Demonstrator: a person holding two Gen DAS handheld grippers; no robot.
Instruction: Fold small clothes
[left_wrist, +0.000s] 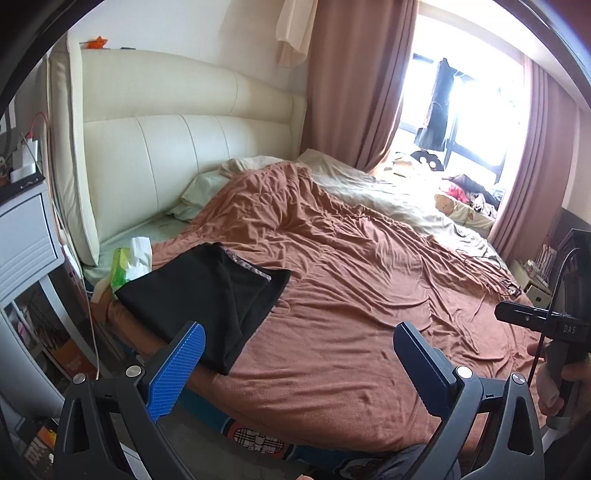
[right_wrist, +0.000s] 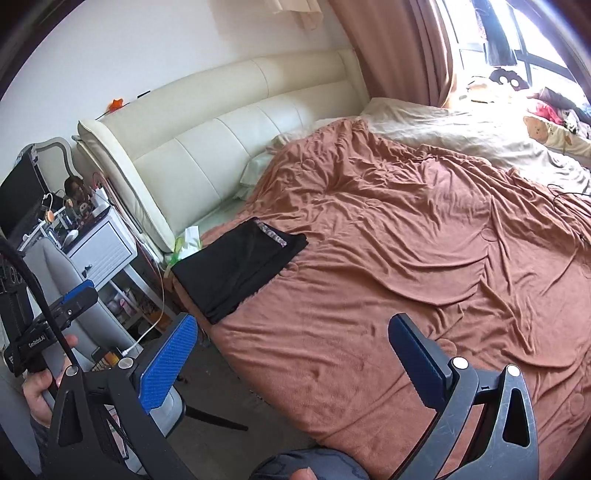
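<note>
A folded black garment (left_wrist: 207, 299) lies flat on the near left corner of a bed (left_wrist: 351, 295), on a rumpled rust-brown blanket (left_wrist: 369, 258), with a strip of patterned trim (left_wrist: 247, 264) showing along one folded edge. Both hand-held grippers hang above the bed's near edge, clear of the cloth. The left hand-held gripper (left_wrist: 295, 354) has its blue-padded fingers (left_wrist: 175, 369) spread wide and holds nothing; the black garment sits just beyond its left finger. The right hand-held gripper (right_wrist: 291, 350) is likewise spread wide and empty, with the garment (right_wrist: 236, 273) well ahead and to its left. In the left wrist view the person's right hand (left_wrist: 554, 384) grips the other tool's handle at the frame's edge; in the right wrist view the left hand (right_wrist: 40, 391) does the same. Just beside the garment, toward the cream padded headboard (left_wrist: 166, 147), rests a green and white packet (left_wrist: 129, 264), possibly tissues, though the fisheye view is too soft to be sure. A white nightstand (right_wrist: 103, 251) crowded with small items stands left of the bed, a white cable (right_wrist: 147, 332) trailing down to the floor. Across the bed, a pale sheet (left_wrist: 388, 192) and a heap of clothes (left_wrist: 469, 192) lie by the bright window, framed by brown curtains (left_wrist: 351, 74).
</note>
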